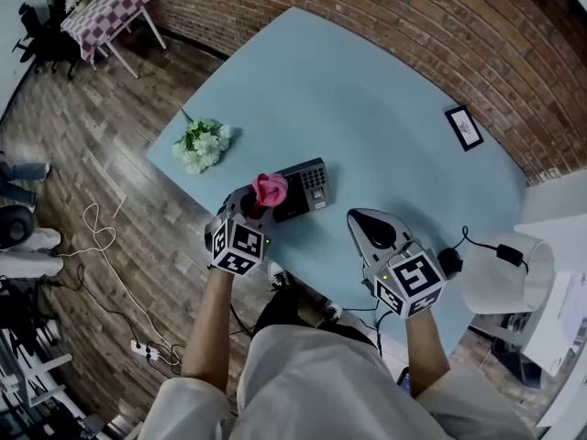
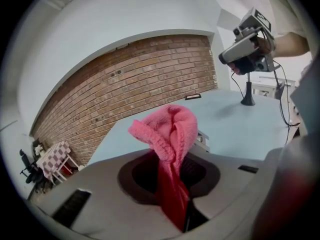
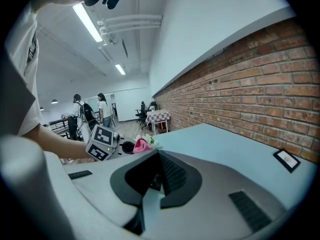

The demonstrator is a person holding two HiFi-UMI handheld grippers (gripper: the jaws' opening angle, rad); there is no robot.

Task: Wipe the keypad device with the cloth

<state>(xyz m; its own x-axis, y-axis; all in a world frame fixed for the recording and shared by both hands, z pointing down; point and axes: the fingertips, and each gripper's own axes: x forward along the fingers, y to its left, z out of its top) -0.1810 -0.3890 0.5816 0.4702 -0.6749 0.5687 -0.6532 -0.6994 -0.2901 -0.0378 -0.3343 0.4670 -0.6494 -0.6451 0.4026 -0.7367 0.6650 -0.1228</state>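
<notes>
The dark keypad device (image 1: pixel 304 187) lies near the front edge of the light blue table (image 1: pixel 385 108). My left gripper (image 1: pixel 258 205) is shut on a pink cloth (image 1: pixel 270 189), which bunches up above the jaws at the device's left end. In the left gripper view the cloth (image 2: pixel 171 132) fills the middle and hides most of the device (image 2: pixel 202 139). My right gripper (image 1: pixel 361 218) hovers to the right of the device, shut and holding nothing. The right gripper view shows its jaws (image 3: pixel 157 178) closed together, with the left gripper (image 3: pixel 103 143) and the cloth (image 3: pixel 141 145) beyond.
A bunch of white flowers (image 1: pixel 204 145) lies at the table's left corner. A small black-framed picture (image 1: pixel 464 126) sits at the far right near the brick wall. A black stand with a cable (image 1: pixel 449 262) is at the near right edge. People stand in the room's distance (image 3: pixel 80 115).
</notes>
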